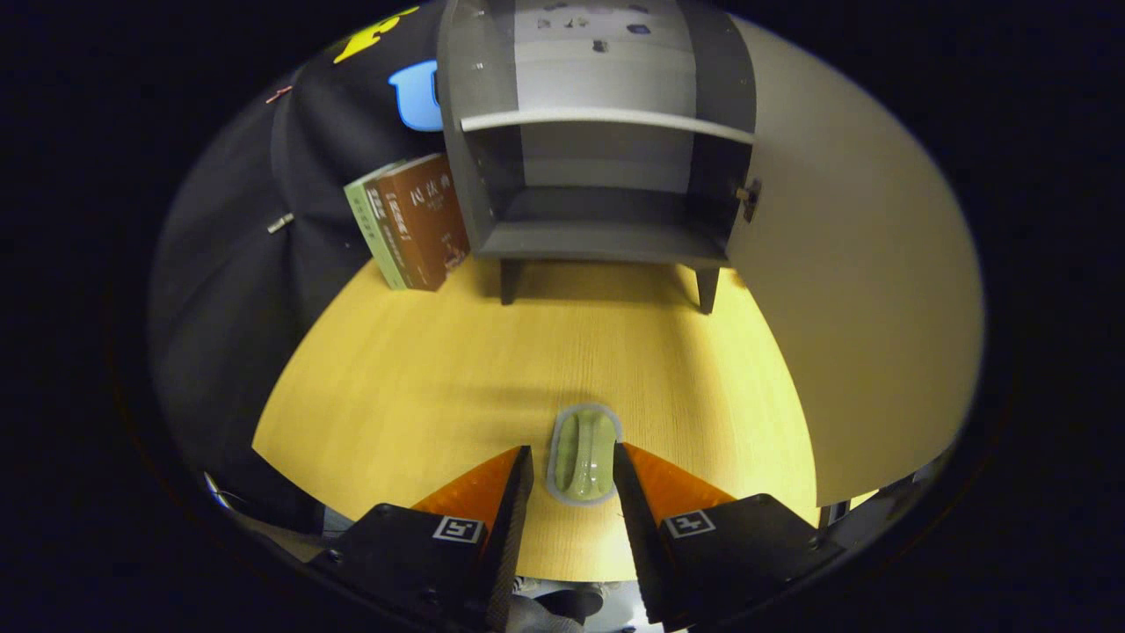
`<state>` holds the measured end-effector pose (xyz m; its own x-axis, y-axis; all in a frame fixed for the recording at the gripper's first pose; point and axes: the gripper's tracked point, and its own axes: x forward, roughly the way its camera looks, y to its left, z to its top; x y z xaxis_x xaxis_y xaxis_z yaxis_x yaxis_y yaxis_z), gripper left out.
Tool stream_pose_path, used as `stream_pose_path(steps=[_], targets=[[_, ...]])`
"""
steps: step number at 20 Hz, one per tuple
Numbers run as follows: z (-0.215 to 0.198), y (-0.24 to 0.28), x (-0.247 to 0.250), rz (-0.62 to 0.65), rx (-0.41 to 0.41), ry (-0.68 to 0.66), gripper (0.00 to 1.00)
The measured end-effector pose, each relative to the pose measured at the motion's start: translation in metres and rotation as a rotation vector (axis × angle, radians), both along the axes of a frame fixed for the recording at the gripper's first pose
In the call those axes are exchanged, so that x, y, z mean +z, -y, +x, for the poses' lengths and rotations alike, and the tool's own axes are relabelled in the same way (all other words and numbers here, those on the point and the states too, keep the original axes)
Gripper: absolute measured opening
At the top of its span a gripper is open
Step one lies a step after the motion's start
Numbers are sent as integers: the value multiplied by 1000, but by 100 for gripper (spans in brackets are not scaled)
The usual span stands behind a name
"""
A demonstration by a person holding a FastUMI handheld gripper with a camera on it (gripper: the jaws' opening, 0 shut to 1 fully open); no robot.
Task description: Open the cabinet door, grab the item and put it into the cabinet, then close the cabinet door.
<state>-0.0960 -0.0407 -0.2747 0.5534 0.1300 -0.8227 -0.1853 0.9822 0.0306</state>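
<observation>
Small green oval item w/ pale rim lies on the yellow wood-grain counter, between the gripper jaws, which stand apart either side of it w/ narrow gaps. Beyond it, at the counter's far side, stands the grey two-shelf cabinet on short legs. Its pale flat cabinet door hangs swung wide to the right. Two upright books lean just left of the cabinet, touching its side.
</observation>
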Motion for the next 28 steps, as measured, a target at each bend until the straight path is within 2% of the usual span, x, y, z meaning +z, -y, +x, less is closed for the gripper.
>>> stream_pose_path(steps=[2, 6, 9, 14, 16, 17, 19, 21, 22, 25, 28], targets=[[-6, 2, -15, -40, 4, -60, 59], [-26, 15, -38, -100, 78, -213, 58], [-29, 21, -32, -112, 109, -242, 58], [-17, 15, -34, -62, 78, -256, 58], [-16, 16, -36, -73, 82, -256, 47], [-15, 17, -36, -75, 84, -262, 47], [-16, 19, -36, -79, 84, -282, 24], [-11, 19, -40, -81, 85, -274, 24], [-16, 20, -33, -81, 99, -280, 11], [-19, 20, -22, -68, 115, -263, 11], [-7, 23, 19, -56, 98, -186, 10]])
